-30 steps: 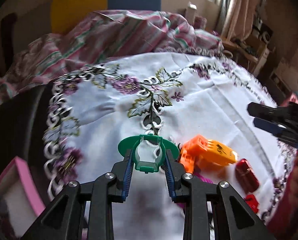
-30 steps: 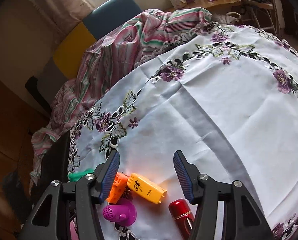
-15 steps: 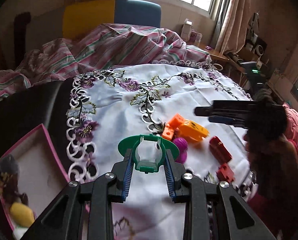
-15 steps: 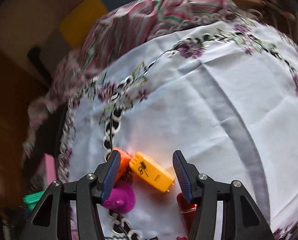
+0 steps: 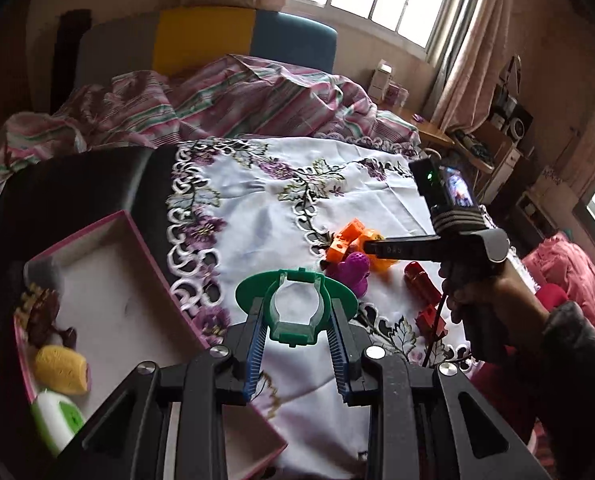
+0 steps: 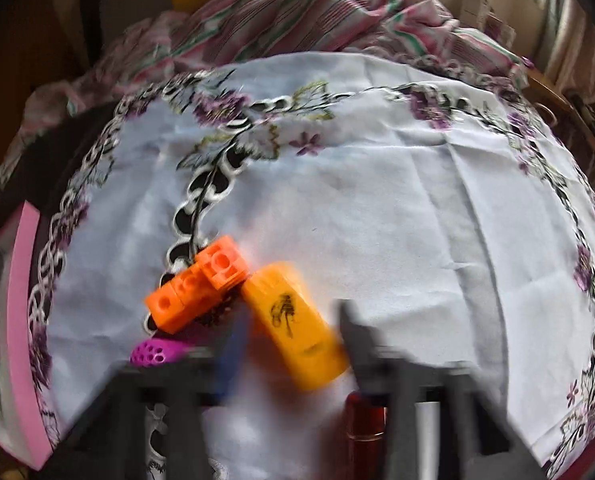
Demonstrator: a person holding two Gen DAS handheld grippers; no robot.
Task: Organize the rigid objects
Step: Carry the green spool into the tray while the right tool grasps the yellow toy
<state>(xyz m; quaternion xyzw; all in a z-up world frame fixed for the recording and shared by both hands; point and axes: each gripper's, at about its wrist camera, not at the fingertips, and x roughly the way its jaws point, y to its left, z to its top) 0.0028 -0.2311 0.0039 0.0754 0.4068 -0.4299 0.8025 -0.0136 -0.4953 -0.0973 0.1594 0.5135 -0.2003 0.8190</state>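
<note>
We are carrying a green plastic ring-shaped piece (image 5: 295, 304), clamped in the left gripper (image 5: 296, 354), toward the pink-rimmed box (image 5: 137, 232), which is holding a few sorted items. The right gripper (image 6: 287, 354) is gripping the yellow-orange block (image 6: 293, 328) right of the box; other toys are waiting there.

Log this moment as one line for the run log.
left gripper: jaws shut on green clip, beside pink box | right gripper: jaws closing onto yellow block on tablecloth
</note>
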